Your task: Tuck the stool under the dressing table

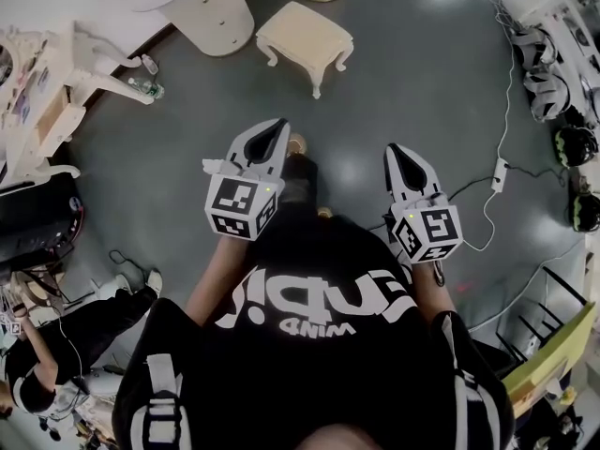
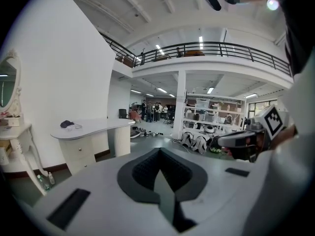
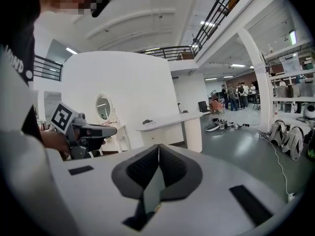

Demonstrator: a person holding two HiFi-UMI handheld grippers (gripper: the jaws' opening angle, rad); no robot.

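Observation:
The cream stool [image 1: 305, 37] with curved legs stands on the grey floor ahead of me, apart from both grippers. The white ornate dressing table [image 1: 52, 97] is at the left edge; its oval mirror [image 2: 7, 85] and top [image 2: 14, 130] show in the left gripper view, and the mirror [image 3: 103, 107] also shows in the right gripper view. My left gripper [image 1: 278, 126] and right gripper [image 1: 394, 151] are held side by side in front of my body, both pointing towards the stool. Each is shut with nothing between its jaws [image 2: 160, 157] [image 3: 158, 150]. The stool is hidden in both gripper views.
A curved white desk [image 1: 202, 3] stands beyond the stool to the left. Bottles [image 1: 145, 75] lie on the floor by the dressing table. A white cable with a power strip [image 1: 499, 172] runs along the right, by helmets [image 1: 548, 92]. A person [image 1: 56, 354] crouches at the lower left.

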